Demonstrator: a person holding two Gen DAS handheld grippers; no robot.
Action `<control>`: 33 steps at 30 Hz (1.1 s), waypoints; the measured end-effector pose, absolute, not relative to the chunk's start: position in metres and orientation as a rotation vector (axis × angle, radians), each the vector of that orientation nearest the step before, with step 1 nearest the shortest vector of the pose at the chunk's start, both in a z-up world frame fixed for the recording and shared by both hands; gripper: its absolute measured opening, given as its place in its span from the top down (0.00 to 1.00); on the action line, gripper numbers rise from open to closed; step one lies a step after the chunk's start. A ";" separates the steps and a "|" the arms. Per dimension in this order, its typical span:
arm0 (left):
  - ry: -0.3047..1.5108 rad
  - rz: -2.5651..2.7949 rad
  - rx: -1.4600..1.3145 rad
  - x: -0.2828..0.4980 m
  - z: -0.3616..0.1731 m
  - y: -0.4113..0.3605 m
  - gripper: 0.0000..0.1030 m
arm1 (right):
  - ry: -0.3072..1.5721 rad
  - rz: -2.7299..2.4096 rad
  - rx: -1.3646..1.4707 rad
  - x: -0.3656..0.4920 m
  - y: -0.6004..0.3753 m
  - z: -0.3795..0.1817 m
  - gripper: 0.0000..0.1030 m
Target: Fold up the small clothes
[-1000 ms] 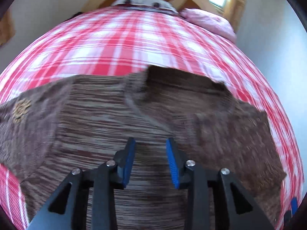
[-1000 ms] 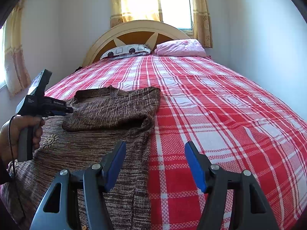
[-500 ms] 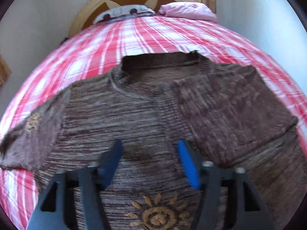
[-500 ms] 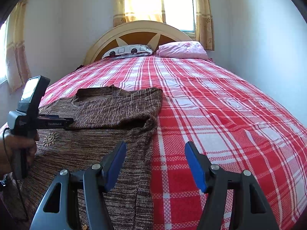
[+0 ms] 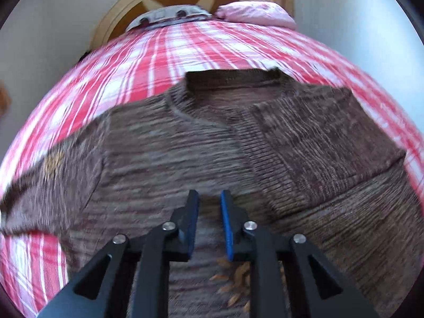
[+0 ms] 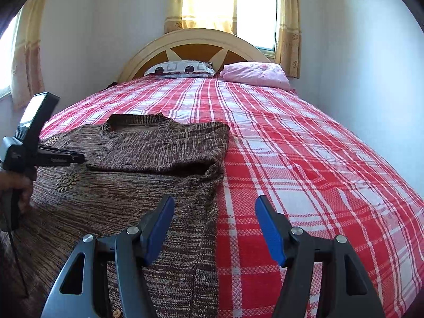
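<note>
I am narrowing the left tongs (image 5: 209,225) above the brown knit sweater (image 5: 212,153) on the bed (image 6: 304,159), nothing pinched yet; since a second ago they have drifted off the folded sleeve (image 5: 318,153), now to their right. Right tongs (image 6: 214,228) are hanging apart, empty, at the sweater's right edge.

One brown marled knit sweater (image 6: 137,185) on one red-and-white plaid bedspread (image 6: 304,164). Two pillows up top: one patterned grey-white pillow (image 6: 180,68), one pink pillow (image 6: 254,75). Two black grippers with blue pads, the left gripper (image 5: 209,222) and the right gripper (image 6: 214,228).

Your bed (image 6: 304,159), red plaid cover, carries a brown sweater (image 6: 137,175) lower left, with two pillows (image 6: 254,75) at the upper centre headboard.
</note>
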State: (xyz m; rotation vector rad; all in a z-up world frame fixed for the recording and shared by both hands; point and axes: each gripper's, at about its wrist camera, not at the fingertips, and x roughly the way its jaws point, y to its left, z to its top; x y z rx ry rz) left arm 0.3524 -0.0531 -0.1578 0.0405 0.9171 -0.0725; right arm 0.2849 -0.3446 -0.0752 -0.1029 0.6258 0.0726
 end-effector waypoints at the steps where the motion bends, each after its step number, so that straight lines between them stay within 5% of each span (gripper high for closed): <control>1: 0.911 -0.065 0.009 0.350 -0.155 -0.045 0.67 | 0.620 0.074 -0.107 0.284 -0.344 -0.075 0.37; 3: 0.879 -0.037 -0.026 0.341 -0.149 -0.026 0.37 | 0.614 0.073 -0.123 0.283 -0.340 -0.075 0.37; 5: 0.840 0.013 -0.033 0.325 -0.143 -0.006 0.30 | 0.610 0.071 -0.139 0.281 -0.337 -0.075 0.37; 21: 0.846 0.365 -0.407 0.263 -0.156 0.223 0.30 | 0.589 0.130 -0.260 0.270 -0.304 -0.062 0.37; 33: 0.773 0.279 -0.771 0.271 -0.173 0.260 0.35 | 0.527 0.316 -0.282 0.262 -0.227 -0.041 0.37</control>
